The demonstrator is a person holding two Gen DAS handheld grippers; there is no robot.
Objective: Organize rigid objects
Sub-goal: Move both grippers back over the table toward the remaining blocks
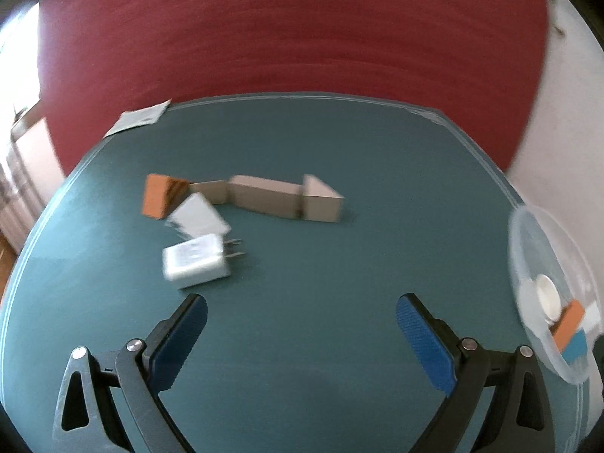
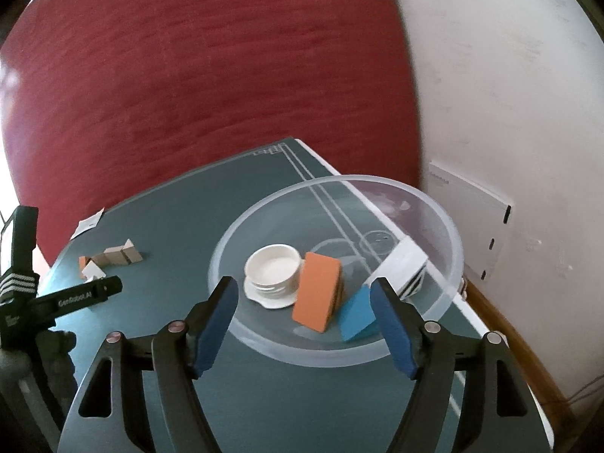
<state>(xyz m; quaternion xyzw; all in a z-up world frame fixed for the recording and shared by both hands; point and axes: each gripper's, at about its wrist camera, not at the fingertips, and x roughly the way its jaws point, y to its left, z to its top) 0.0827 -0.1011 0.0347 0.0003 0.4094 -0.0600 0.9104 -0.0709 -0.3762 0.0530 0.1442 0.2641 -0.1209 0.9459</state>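
On the teal table (image 1: 377, 143) lie a white charger plug (image 1: 196, 260), a small white box (image 1: 198, 215), an orange block (image 1: 160, 196) and a row of tan wooden blocks (image 1: 271, 198). My left gripper (image 1: 302, 302) hangs open just right of the plug, nothing between its blue pads. A clear bowl (image 2: 449, 234) holds a white round cup (image 2: 273, 264), an orange block (image 2: 319, 294), a blue block (image 2: 356, 315) and a white striped piece (image 2: 406, 264). Over the bowl's near rim my right gripper (image 2: 304, 285) stands open, its pads touching nothing.
A paper slip (image 1: 139, 119) lies at the table's far left corner. A dark red panel (image 1: 283, 30) stands behind the table, a white wall (image 2: 509, 94) to the right. The bowl sits near the table's right edge. The left tool's black body (image 2: 75, 296) shows at left.
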